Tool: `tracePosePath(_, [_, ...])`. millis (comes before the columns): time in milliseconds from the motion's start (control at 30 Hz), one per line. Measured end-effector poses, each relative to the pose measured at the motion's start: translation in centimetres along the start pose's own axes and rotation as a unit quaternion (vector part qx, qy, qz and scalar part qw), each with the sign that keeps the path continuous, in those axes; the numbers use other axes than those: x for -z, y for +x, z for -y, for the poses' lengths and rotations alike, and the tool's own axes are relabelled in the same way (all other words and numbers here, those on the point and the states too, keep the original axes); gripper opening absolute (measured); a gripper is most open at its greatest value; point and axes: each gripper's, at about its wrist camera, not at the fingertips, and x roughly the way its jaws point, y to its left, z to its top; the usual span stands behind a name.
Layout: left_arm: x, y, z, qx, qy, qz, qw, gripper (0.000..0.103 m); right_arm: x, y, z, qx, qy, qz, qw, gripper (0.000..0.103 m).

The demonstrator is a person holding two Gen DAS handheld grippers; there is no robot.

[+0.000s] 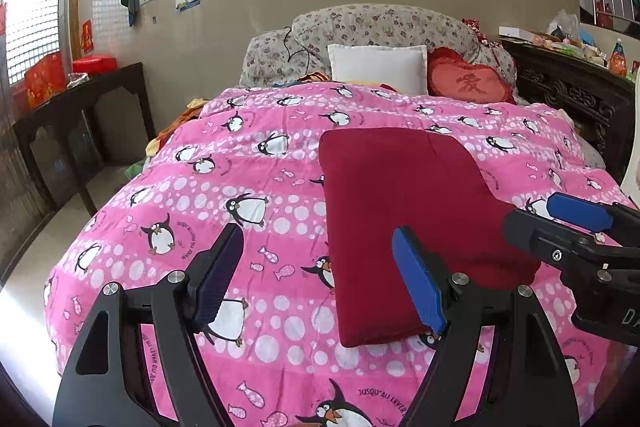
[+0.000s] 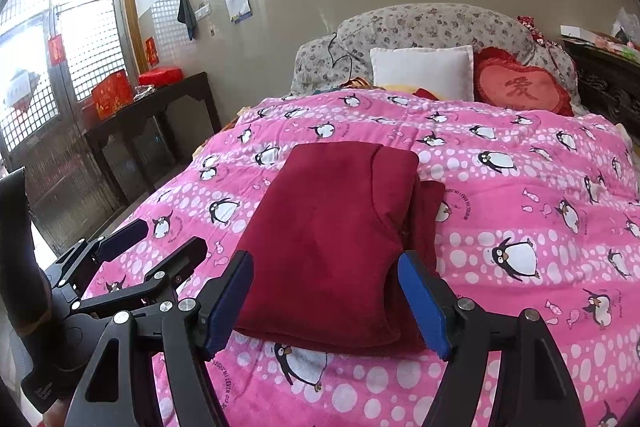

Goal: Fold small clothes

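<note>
while the folded dark red fleece garment (image 1: pixel 416 219) lies flat as a neat rectangle on the pink penguin-print quilt (image 1: pixel 248 187) near the foot of the bed, the left gripper (image 1: pixel 320 279) hangs over its near left corner with its blue-padded fingers spread wide and nothing between them. only the right wrist view shows the stacked layers stepping out along the garment's right edge (image 2: pixel 424 215), and there the right gripper (image 2: pixel 326 301) straddles the near edge with its jaws apart and empty. each view catches the other gripper at its margin, beside a white square pillow (image 1: pixel 378 69) and red heart-shaped cushion (image 1: pixel 468 83) at the headboard.
</note>
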Motion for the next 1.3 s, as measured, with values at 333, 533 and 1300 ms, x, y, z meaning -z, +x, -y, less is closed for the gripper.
tracePosePath(333, [0.19,0.03,-0.01,-0.001,0.0,0.003,1.0,0.078,-0.07,0.21,0.01,0.006,-0.001,-0.002,1.0,0.073])
tracePosePath(533, [0.22,-0.07,-0.04,0.001,-0.001,0.008,1.0,0.078,0.03,0.32,0.3,0.007,0.003,-0.004,1.0,0.073])
tracePosePath(1300, [0.35,0.36,0.35,0.002,0.004,0.001,1.0,0.078,0.24,0.99,0.12,0.006,0.005,-0.011,1.0,0.073])
